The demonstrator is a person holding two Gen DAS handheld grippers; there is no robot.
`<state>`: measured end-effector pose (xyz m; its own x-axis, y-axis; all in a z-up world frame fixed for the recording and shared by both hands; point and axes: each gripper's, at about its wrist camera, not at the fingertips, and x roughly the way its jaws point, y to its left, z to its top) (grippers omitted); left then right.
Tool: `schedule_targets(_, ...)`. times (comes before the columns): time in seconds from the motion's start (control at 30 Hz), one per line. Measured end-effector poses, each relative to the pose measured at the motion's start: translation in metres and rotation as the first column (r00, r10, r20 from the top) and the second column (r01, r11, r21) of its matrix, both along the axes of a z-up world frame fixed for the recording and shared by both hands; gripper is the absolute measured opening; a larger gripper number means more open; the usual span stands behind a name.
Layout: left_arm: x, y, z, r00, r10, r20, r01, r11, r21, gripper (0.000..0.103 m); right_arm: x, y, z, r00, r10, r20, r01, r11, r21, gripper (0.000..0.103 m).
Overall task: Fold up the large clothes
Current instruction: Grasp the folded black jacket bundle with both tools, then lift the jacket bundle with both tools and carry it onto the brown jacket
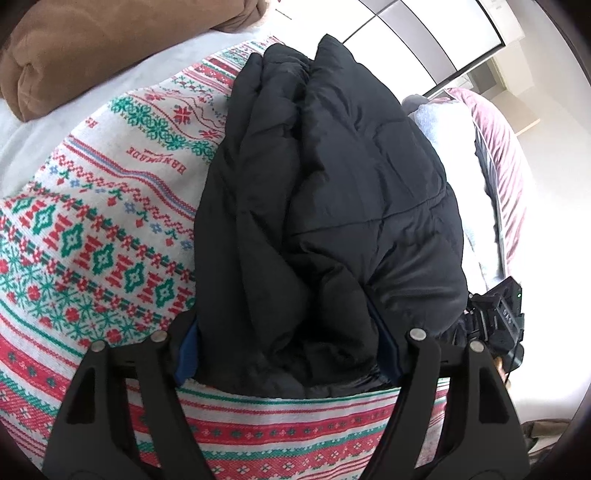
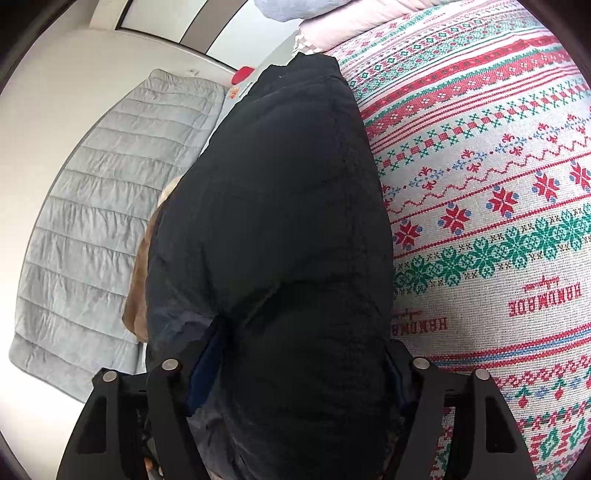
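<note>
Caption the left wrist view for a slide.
Left hand-held gripper clamps bunched black puffer jacket over patterned blanket.

A bedspread (image 1: 110, 229) printed with red, green and blue knit-style bands, snowflakes and the word "HANDMADE" covers the bed in both views. A brown plush cushion (image 1: 92, 48) rests at its far left edge on a pale sheet (image 1: 33, 147) in the left wrist view, while a maroon striped pillow (image 1: 506, 155) and a light blue-grey cloth (image 1: 443, 122) lie to the right. In the right wrist view, a grey quilted blanket (image 2: 103, 221) is spread beside the bed, a small red object (image 2: 242, 75) sits near its far end, and pale pink bedding (image 2: 351, 26) lies at the top.
</note>
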<state>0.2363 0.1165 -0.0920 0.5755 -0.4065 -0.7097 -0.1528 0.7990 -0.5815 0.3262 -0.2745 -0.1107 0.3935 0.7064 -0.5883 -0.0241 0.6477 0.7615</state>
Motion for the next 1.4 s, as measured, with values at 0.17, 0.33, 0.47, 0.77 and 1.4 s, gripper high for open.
schedule_targets(0.17, 0.001, -0.016, 0.009, 1.000, -0.011, 0.015, 0.009, 0.994, 0.111, 0.069, 0.001, -0.001, -0.001, 1.000, 0.003, 0.004, -0.003, 1.000, -0.007, 0.071)
schedule_targets(0.33, 0.004, -0.033, 0.017, 0.998, -0.057, 0.035, 0.048, 0.972, 0.230, 0.056, -0.001, 0.003, 0.006, 1.000, 0.010, 0.023, -0.010, 0.999, -0.035, 0.055)
schedule_targets(0.47, 0.008, -0.037, 0.018, 0.997, -0.063, 0.035, 0.053, 0.966, 0.255, 0.050, -0.002, 0.008, 0.014, 0.998, 0.022, 0.057, -0.018, 0.997, -0.072, 0.044)
schedule_targets(0.77, 0.013, -0.049, 0.025, 0.997, -0.068, 0.047, 0.050, 0.946, 0.319, 0.046, -0.001, 0.016, 0.019, 0.997, 0.024, 0.075, -0.018, 0.996, -0.088, 0.039)
schedule_targets(1.4, 0.009, -0.031, 0.039, 0.997, -0.042, 0.067, 0.024, 0.968, 0.250, 0.022, -0.022, 0.046, 0.067, 0.958, 0.091, 0.273, -0.001, 0.950, -0.313, 0.023)
